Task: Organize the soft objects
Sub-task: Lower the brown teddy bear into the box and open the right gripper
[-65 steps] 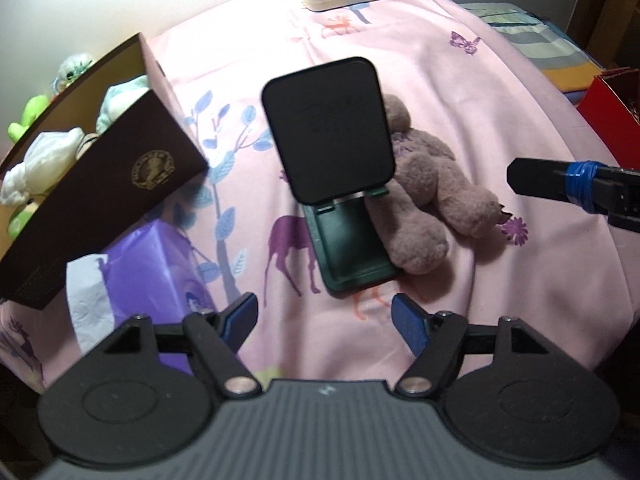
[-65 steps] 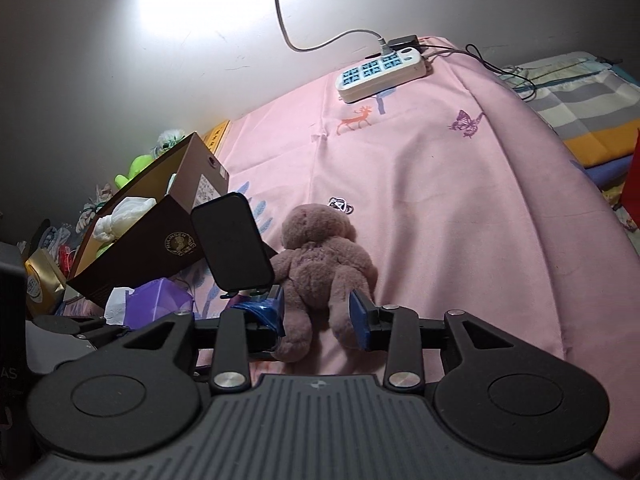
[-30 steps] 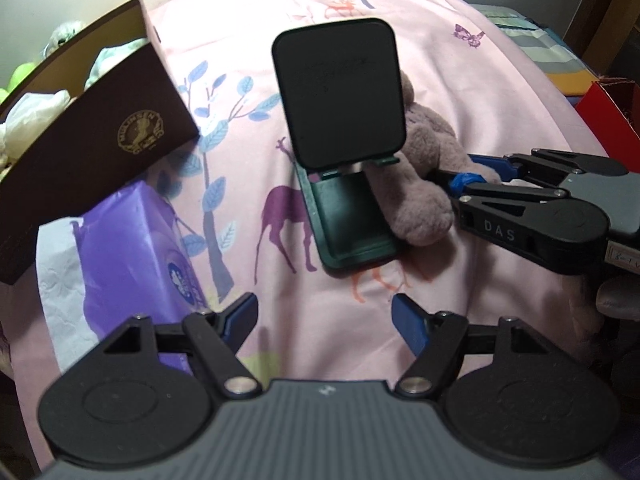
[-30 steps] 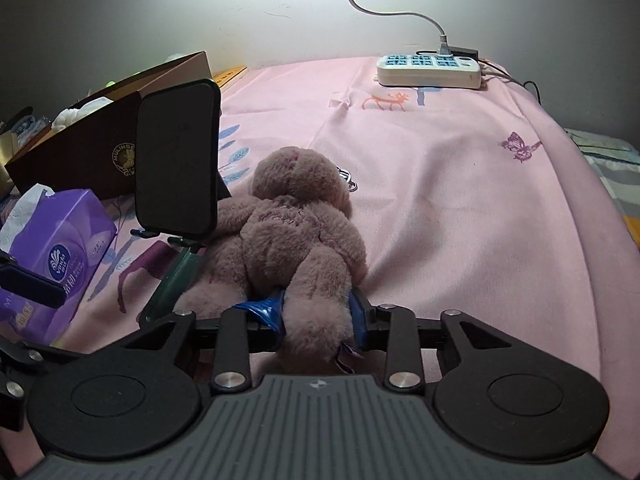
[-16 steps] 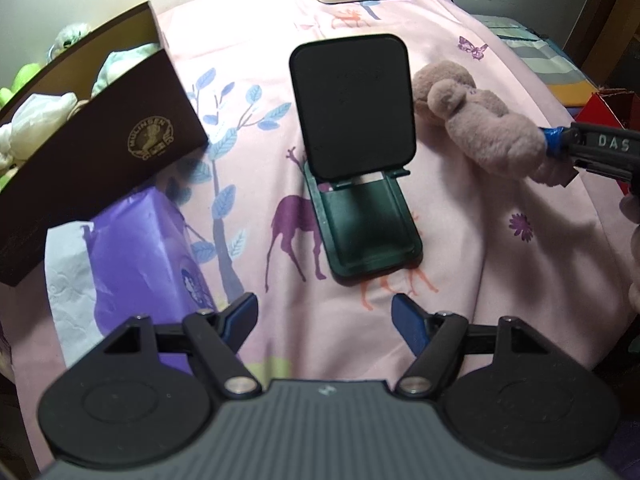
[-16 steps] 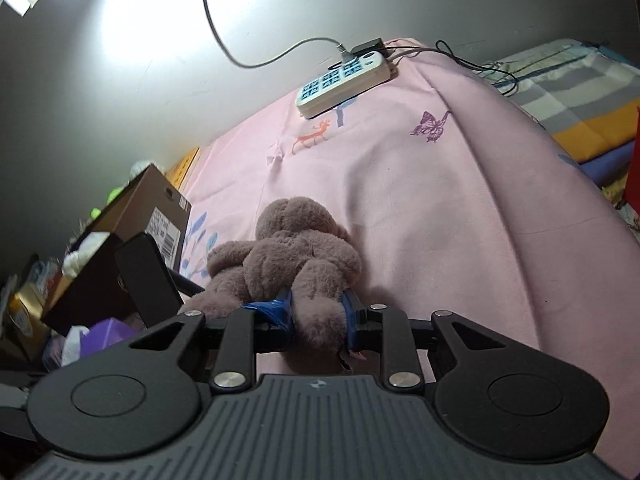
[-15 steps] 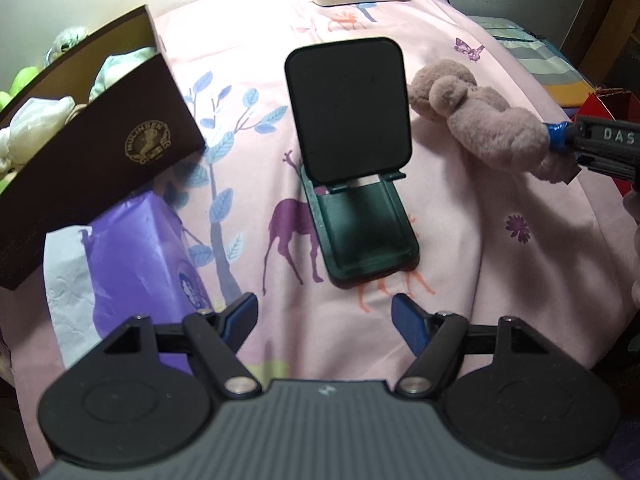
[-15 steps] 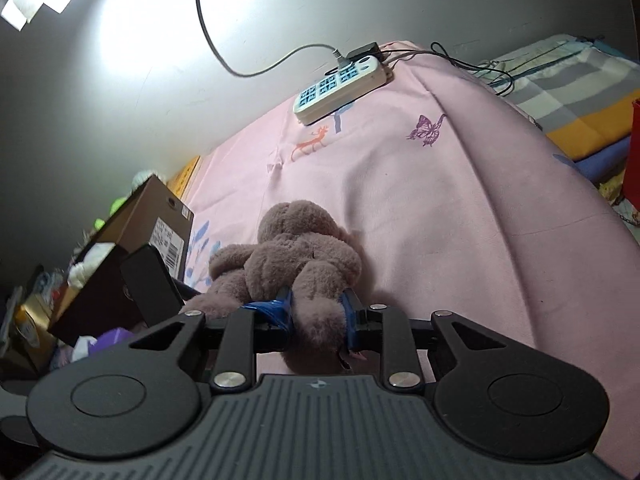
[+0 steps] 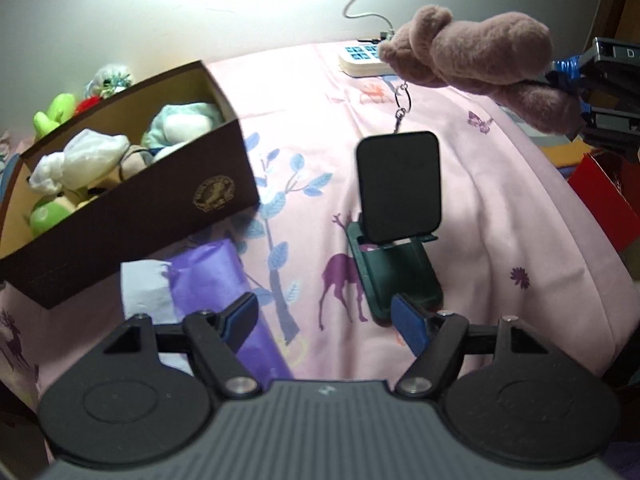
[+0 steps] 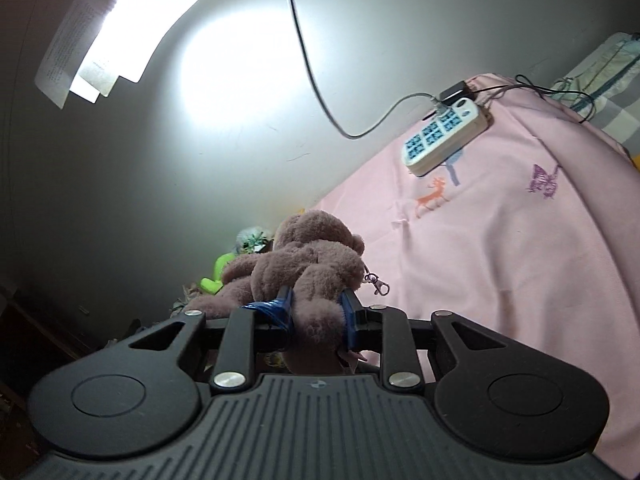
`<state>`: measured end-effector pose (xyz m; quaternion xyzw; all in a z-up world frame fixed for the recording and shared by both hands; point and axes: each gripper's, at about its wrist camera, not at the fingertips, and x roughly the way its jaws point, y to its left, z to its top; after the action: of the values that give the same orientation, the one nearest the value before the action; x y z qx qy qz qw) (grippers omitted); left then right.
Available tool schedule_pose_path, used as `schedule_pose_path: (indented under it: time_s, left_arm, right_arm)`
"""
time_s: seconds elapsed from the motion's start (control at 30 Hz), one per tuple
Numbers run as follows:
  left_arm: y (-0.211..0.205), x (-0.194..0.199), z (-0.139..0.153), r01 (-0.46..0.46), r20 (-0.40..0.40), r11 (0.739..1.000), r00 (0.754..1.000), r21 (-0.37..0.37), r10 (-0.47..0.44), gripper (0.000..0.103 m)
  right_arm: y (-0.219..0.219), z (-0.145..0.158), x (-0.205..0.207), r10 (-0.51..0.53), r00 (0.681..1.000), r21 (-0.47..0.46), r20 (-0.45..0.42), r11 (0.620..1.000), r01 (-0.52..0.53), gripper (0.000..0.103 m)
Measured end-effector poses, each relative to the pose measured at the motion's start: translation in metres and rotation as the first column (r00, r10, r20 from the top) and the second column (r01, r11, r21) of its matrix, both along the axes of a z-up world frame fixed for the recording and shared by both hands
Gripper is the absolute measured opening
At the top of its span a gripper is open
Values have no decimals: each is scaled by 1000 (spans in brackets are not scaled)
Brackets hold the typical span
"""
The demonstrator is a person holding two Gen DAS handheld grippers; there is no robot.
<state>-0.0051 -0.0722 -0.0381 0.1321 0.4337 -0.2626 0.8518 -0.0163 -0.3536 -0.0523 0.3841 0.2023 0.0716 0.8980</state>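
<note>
Brown teddy bear [image 10: 304, 264] hangs clamped in my right tool [image 10: 316, 312] above the bed [image 9: 500, 216]; left tool [image 9: 324, 320] gapes empty.

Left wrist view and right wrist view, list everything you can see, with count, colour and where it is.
Plush bear: one, dusty pink-brown, in the air above the bed, keyring clip dangling.
Box: one, dark brown, on the bed's left side, open.
Soft toys in box: several, white, pale blue, green.
Toys behind box: a few, green, red, white, by the wall.
Tissue pack: one, purple, in front of the box.
Phone stand: one, black and dark green, mid-bed.
Power strip: one, cream with blue sockets, far edge.
Bedsheet: one, pink, animal prints.
Red box: one, right edge.
Left gripper: open, empty.
Right gripper: shut on the bear's leg.
</note>
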Motion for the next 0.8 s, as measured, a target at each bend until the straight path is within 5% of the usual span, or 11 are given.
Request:
schedule_pose_path:
  time_s: [0.43, 0.8]
  left_arm:
    - [144, 21, 14, -289, 13, 956, 957, -49, 290, 74]
    - [223, 33, 2, -399, -23, 916, 917, -45, 399, 74]
  right_arm:
    - [121, 26, 125, 171, 985, 21, -24, 985, -170, 6]
    - [219, -2, 215, 141, 976, -146, -164, 975, -165, 7]
